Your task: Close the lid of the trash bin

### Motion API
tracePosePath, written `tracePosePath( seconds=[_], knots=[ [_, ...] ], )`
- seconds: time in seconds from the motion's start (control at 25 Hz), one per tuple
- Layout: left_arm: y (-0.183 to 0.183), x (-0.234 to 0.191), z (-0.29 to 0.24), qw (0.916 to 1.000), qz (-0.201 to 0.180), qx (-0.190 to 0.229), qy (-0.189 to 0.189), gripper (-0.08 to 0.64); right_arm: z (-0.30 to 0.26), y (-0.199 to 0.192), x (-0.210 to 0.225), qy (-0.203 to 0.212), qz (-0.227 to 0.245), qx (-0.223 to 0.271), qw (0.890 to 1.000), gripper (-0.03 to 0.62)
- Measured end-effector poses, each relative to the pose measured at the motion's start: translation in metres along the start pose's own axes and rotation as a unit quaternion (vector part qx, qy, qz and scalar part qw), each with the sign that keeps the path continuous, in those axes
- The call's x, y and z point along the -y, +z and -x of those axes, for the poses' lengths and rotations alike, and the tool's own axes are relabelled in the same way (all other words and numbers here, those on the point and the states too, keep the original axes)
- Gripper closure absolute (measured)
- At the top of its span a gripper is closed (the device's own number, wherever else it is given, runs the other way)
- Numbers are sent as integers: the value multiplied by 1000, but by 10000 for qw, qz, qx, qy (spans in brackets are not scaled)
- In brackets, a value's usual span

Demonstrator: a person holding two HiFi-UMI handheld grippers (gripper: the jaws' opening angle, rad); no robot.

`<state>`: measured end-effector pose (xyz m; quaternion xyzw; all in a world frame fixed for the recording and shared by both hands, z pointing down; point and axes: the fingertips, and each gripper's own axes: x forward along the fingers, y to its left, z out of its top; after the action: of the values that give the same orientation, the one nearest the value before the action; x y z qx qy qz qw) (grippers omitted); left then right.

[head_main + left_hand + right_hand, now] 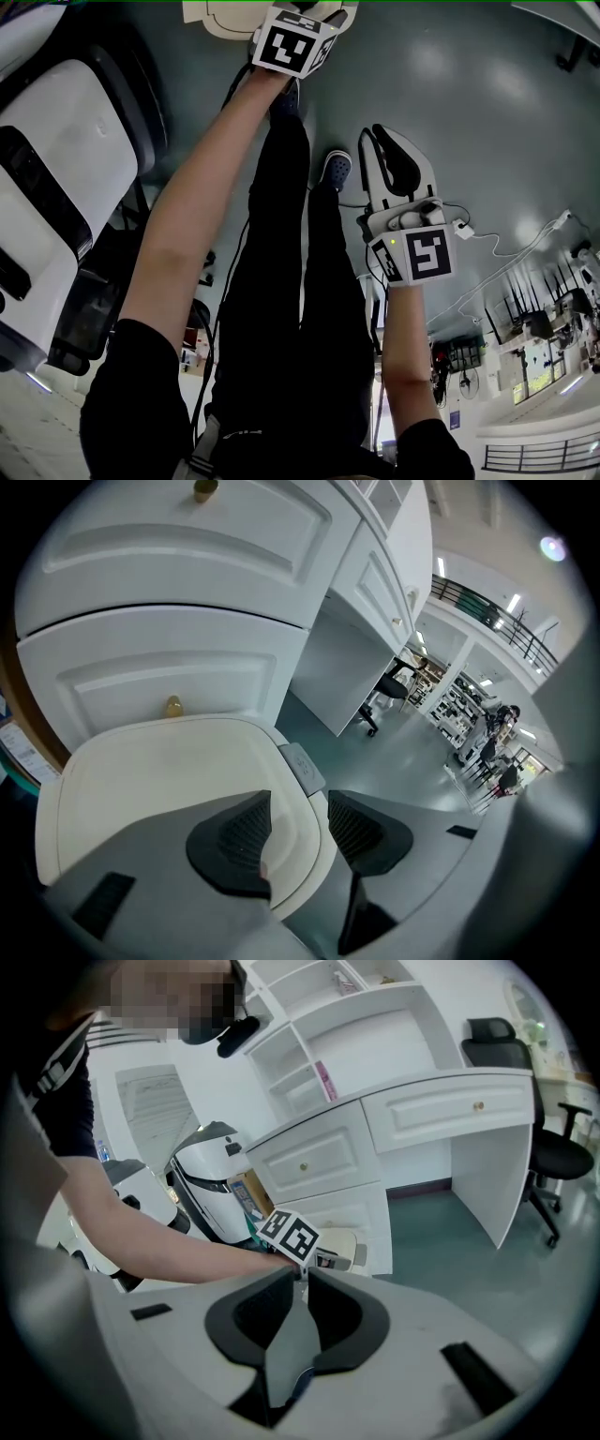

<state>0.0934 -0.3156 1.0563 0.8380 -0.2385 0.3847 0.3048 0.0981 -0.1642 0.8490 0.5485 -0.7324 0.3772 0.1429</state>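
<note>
Pressing flat on the lid (pixel 169 780), lower left, should seat it; left tongs (pixel 300 806) gape wide, right tongs (pixel 300 1279) nearly together, empty.

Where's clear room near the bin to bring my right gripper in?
In the left gripper view, the grey floor right of the trash bin lid, out to the desk's open bay, is bare. The lid's top is bare too. Crowded: drawers stand close behind, and the left gripper straddles the lid's right edge.
</note>
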Motion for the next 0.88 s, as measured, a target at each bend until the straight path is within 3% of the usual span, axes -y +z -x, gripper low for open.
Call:
tracePosePath(
  seconds=[0.36, 0.52, 0.88],
  knots=[
    [12, 22, 41, 9978, -400, 531, -28, 364, 14, 8, -5, -157, 44, 124, 9998, 534],
    [20, 32, 79, 9959, 19, 896, -142, 364, 31, 26, -8, -215, 126, 279, 9993, 534],
    [46, 62, 208, 9842, 189, 1755, 101, 364, 92, 73, -22, -335, 146, 529, 9979, 534]
  ],
)
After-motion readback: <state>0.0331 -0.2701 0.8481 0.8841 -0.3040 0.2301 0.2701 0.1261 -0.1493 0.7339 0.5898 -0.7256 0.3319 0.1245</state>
